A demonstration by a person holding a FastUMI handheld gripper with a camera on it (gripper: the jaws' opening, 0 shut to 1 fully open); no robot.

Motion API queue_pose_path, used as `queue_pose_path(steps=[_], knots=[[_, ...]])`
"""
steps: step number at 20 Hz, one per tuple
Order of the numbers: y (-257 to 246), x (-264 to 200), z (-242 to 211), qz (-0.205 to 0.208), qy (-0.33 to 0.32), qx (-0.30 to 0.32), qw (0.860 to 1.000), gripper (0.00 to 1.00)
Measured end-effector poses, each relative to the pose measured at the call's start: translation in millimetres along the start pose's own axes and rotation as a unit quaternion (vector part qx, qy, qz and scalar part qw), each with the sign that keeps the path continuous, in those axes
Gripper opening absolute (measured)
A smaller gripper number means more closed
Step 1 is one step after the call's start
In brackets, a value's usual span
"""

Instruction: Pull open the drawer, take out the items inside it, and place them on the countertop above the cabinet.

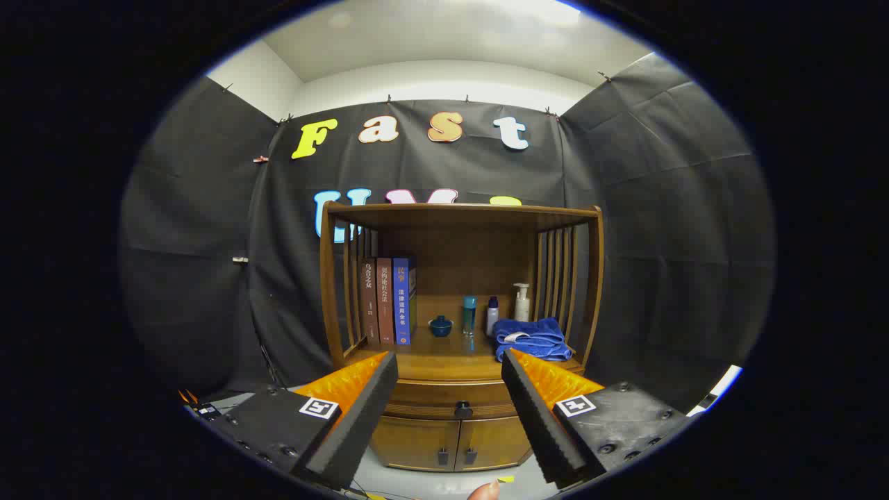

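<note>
Well apart, the gripper [449, 362] fingers frame the closed drawer [458, 401].

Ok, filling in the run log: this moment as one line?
phase: approach | gripper: open, empty, apart from cabinet | drawer: closed, knob between fingers, beyond them | countertop: books, towel, bottles

Wooden cabinet [458, 389] with slatted sides, drawer [451, 401] closed, stands on pale floor [430, 482]. On countertop [444, 357]: three upright books [387, 300] left, small blue bowl [440, 326], teal bottle [469, 314], white bottle [492, 316], pump bottle [521, 303], folded blue towel [531, 339] right.

The gripper [449, 364] hangs with fingers spread wide, well short of the cabinet.
</note>
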State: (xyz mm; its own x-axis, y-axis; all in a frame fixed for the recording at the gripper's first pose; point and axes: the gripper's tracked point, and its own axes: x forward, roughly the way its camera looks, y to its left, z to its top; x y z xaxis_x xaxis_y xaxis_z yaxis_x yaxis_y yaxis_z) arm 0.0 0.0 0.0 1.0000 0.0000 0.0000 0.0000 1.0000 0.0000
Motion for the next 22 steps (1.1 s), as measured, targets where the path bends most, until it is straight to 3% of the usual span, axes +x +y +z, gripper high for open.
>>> queue_pose_path(steps=[22], knots=[[-2.6, 4.6, 15.6, 0.004, -0.022, 0.004, 1.0, 0.98]])
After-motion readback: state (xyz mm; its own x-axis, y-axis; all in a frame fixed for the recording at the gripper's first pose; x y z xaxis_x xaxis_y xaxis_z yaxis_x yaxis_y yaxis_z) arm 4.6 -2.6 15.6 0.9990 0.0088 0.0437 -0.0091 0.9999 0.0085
